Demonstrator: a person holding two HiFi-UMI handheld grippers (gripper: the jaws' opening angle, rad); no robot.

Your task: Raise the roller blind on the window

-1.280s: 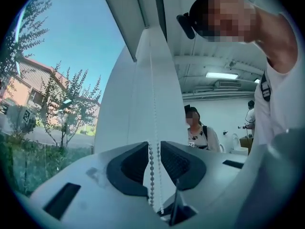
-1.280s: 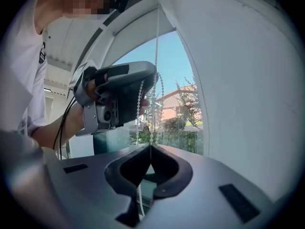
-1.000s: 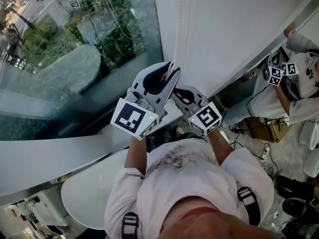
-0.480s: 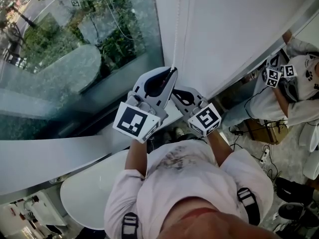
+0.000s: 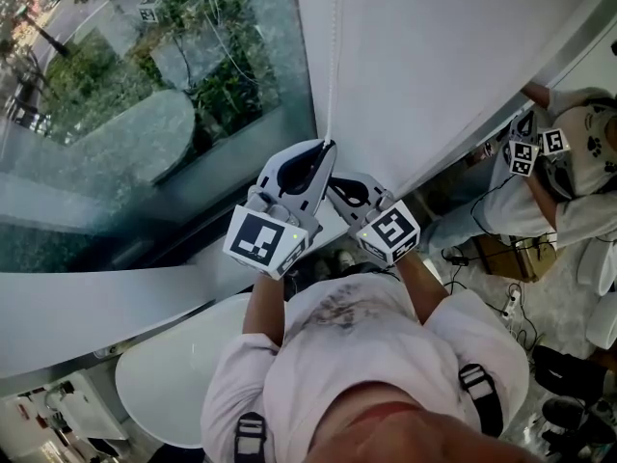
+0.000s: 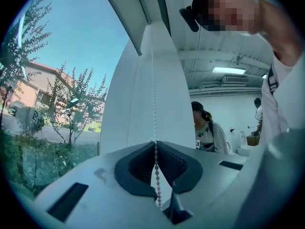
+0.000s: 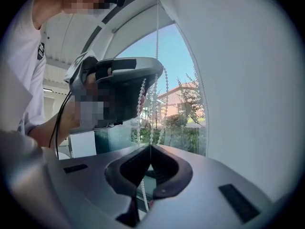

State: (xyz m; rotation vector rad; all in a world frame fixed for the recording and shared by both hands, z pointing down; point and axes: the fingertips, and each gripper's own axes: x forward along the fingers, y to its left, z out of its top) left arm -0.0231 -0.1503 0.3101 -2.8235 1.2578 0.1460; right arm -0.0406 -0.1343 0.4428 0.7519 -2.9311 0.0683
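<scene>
The white roller blind (image 5: 453, 56) hangs beside the window glass (image 5: 145, 95), and its bead chain (image 5: 335, 56) runs down along the blind's edge. In the head view my left gripper (image 5: 327, 146) is shut on the chain. My right gripper (image 5: 334, 187) sits just below it and to its right, also shut on the chain. In the left gripper view the bead chain (image 6: 152, 80) runs down in front of the blind (image 6: 167, 94) into the closed jaws (image 6: 153, 141). The right gripper view shows its jaws (image 7: 150, 146) pinched on a strand, with the left gripper (image 7: 119, 87) just above.
A white sill (image 5: 96, 307) runs under the glass, with a round white table (image 5: 174, 374) below it. Another person (image 5: 569, 162) with marker cubes stands at the right. A second person (image 6: 205, 128) stands behind the blind in the left gripper view.
My left gripper has come down a little with the chain in it, closing the gap to the right gripper. The right gripper has hardly moved.
</scene>
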